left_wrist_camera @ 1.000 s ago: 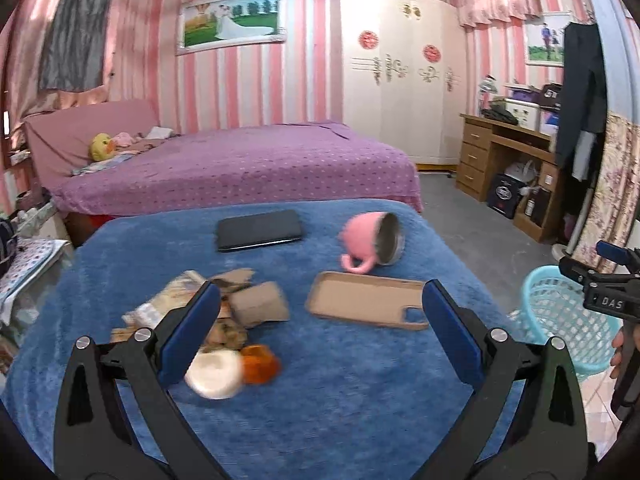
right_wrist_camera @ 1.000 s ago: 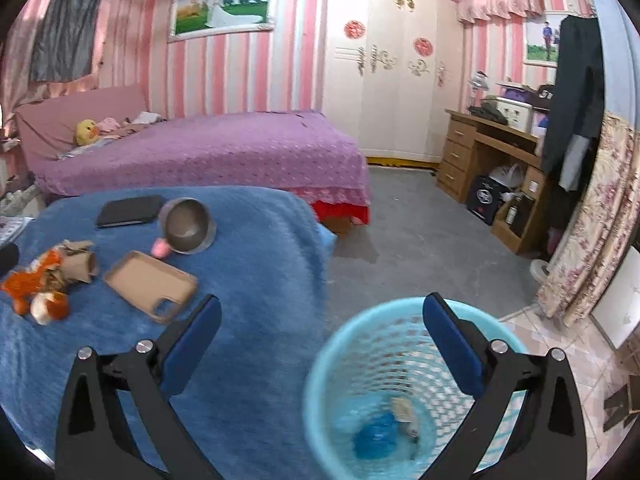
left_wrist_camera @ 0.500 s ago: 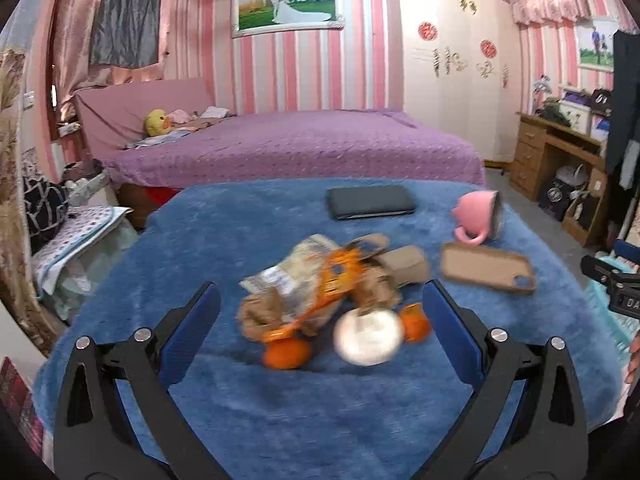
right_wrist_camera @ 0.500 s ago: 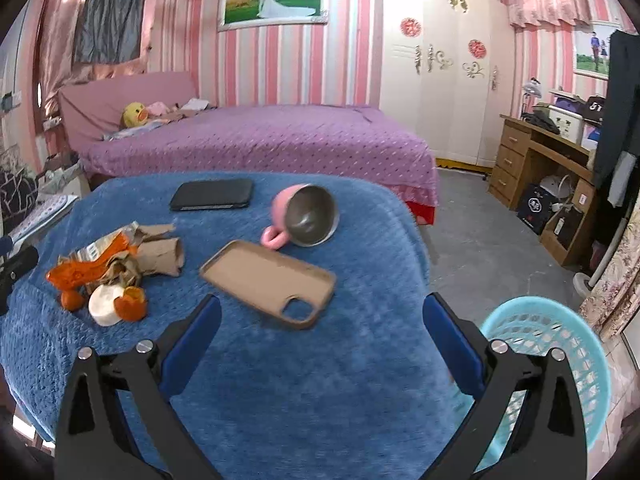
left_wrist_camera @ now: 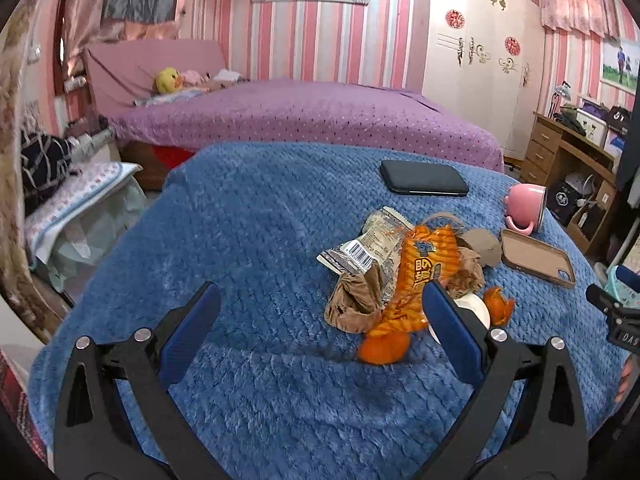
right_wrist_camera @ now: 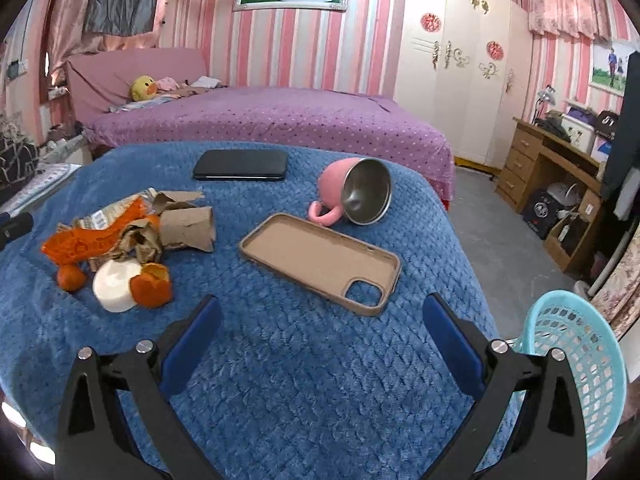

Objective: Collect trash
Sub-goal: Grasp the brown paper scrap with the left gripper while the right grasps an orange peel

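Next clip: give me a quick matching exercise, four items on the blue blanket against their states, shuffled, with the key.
Items
1. pink mug
2. phone case
3. black phone
4. orange snack wrapper

States
A. crumpled in the trash pile
B. lying flat at the far side of the blue blanket, dark face up
C. tipped on its side, steel inside showing
D. empty, open side up, camera cutout toward the near edge

Pairs: 1-C, 2-D, 3-B, 4-A
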